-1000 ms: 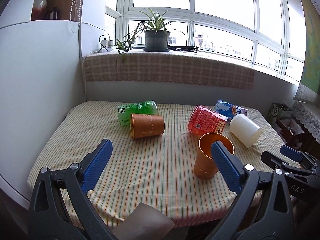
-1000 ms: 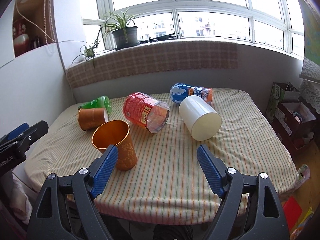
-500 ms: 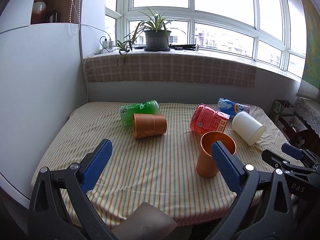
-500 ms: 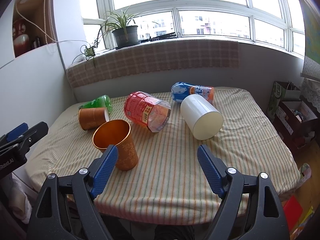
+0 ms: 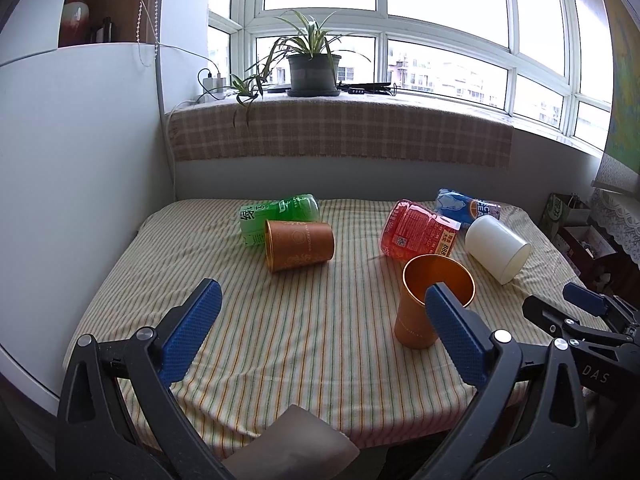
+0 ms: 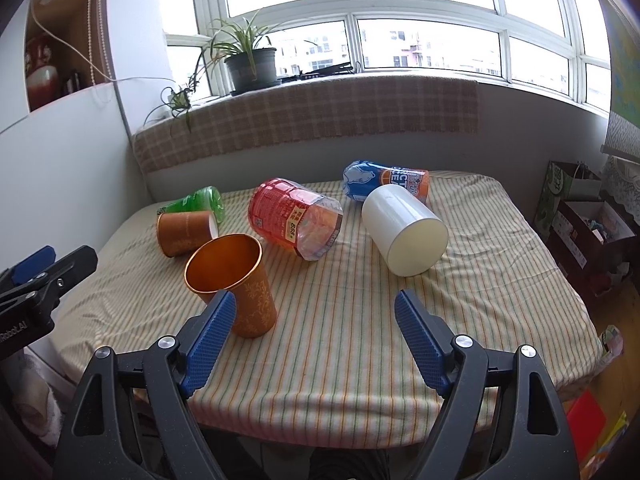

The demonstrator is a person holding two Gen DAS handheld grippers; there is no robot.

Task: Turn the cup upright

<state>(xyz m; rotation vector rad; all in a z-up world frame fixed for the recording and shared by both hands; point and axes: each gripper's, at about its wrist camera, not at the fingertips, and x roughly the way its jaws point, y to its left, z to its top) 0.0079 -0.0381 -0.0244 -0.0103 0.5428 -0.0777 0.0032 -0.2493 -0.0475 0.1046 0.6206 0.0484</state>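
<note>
An orange metal cup (image 5: 416, 312) (image 6: 236, 280) stands upright near the front of the striped table. A second orange cup (image 5: 300, 244) (image 6: 184, 232) lies on its side at the back left. A white cup (image 5: 496, 248) (image 6: 404, 236) lies on its side at the right. My left gripper (image 5: 320, 320) is open and empty, above the table's front edge, its right finger in front of the upright cup. My right gripper (image 6: 312, 320) is open and empty, just right of the upright cup, apart from it.
A green bottle (image 5: 280, 212), a red bottle (image 5: 416, 232) (image 6: 296, 220) and a blue bottle (image 5: 464, 208) (image 6: 384, 180) lie among the cups. A white cabinet wall (image 5: 80, 160) borders the table's left. A plant pot (image 5: 312, 72) stands on the sill. Boxes (image 6: 584, 216) stand right of the table.
Both grippers have drawn back slightly from the table and stay open. The cups and bottles have not moved.
</note>
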